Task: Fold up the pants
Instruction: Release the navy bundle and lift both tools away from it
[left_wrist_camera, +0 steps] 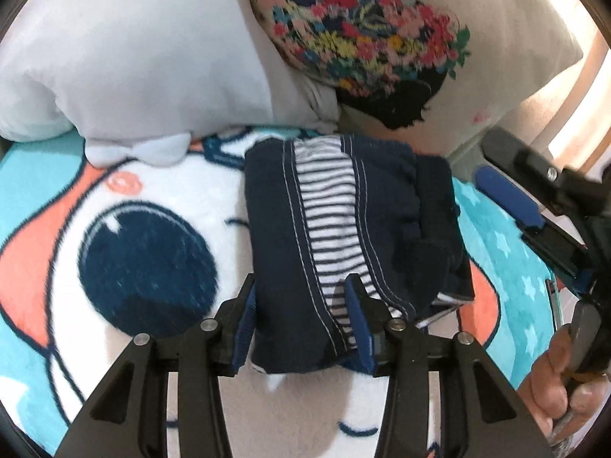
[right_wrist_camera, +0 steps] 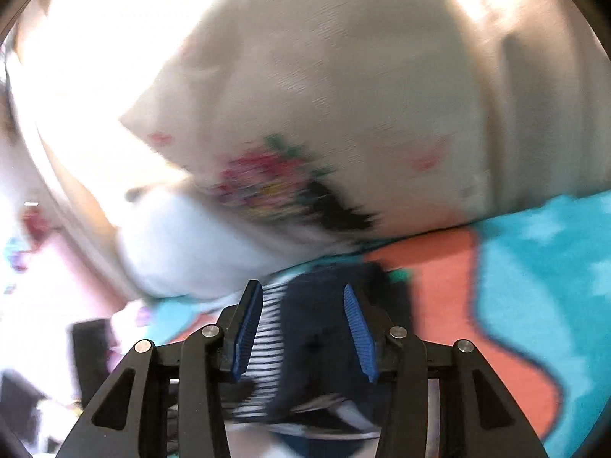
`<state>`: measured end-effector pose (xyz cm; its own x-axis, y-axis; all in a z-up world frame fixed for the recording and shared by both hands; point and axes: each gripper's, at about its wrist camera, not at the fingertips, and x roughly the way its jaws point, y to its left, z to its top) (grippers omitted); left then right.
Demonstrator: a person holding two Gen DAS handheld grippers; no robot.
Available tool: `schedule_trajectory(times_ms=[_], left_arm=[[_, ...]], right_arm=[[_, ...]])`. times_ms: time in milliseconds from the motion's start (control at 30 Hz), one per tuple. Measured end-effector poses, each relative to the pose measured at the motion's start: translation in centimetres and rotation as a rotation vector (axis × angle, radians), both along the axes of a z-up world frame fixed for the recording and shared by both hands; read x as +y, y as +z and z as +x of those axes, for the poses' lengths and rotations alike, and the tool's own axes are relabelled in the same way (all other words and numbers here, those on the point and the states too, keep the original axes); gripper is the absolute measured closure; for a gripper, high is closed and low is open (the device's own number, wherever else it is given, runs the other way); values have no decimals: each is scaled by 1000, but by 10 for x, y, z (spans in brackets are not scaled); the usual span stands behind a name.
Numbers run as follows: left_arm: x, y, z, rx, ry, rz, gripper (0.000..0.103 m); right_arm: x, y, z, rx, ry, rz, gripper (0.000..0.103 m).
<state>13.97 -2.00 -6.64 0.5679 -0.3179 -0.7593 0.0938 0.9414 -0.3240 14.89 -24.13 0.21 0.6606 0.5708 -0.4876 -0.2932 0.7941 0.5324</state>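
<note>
The navy pants (left_wrist_camera: pixel 343 221), with a white-and-navy striped lining showing down the middle, lie folded into a compact packet on the cartoon blanket (left_wrist_camera: pixel 152 198). My left gripper (left_wrist_camera: pixel 301 305) stands over the packet's near end, jaws apart, with the near fold between the blue pads and no clear squeeze on it. In the left wrist view the right gripper's blue pad (left_wrist_camera: pixel 508 198) hangs off the packet's right side, clear of the cloth, held by a hand (left_wrist_camera: pixel 553 374). The blurred right wrist view shows my right gripper (right_wrist_camera: pixel 301 320) open above the pants (right_wrist_camera: pixel 313 328), gripping nothing.
A plain white pillow (left_wrist_camera: pixel 133 57) and a cream pillow with a bright floral print (left_wrist_camera: pixel 382 38) lie just behind the pants, touching the packet's far edge. The turquoise, white and coral blanket spreads to both sides. At far right a cream wall or bed edge (left_wrist_camera: pixel 573 87) shows.
</note>
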Motion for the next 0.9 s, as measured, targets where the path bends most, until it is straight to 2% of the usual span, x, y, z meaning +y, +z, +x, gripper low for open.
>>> schedule_trajectory(times_ms=[100,133,233,267,333,400,433,500,567,667,900], left_arm=[[3,3,-9,-13,4,-5,59],[5,3,-11,-17,7,-6,58],[14,6,-19,-30,20,-20,45],[16,7,-23,-34,23,-26,44],[18,7,-27,-38,32,-11,44],[19,9,-33,-52,40,2,44],[19,10,-34,-56,40,6,44],[21,12,-43,-68,44,16,44],[23,15,-52,-76,53,29,44],[26,17,-62,-92,70,50,44],[12,30,-98,-192,99,169,40]], right_arm=[[11,-17,13,88,64,31,54],[11,-24,16,116,43,9,54],[5,-45,23,193,-29,-66,55],[2,-48,22,199,-46,-86,57],[1,-49,17,181,-90,-169,57],[3,-51,15,171,-143,-272,52],[2,-53,15,177,-148,-279,51],[-7,-55,11,191,-143,-207,51],[-18,-51,0,173,-167,-177,51],[-28,-39,-22,125,-197,-194,49],[-34,-33,-84,43,-260,-290,38]])
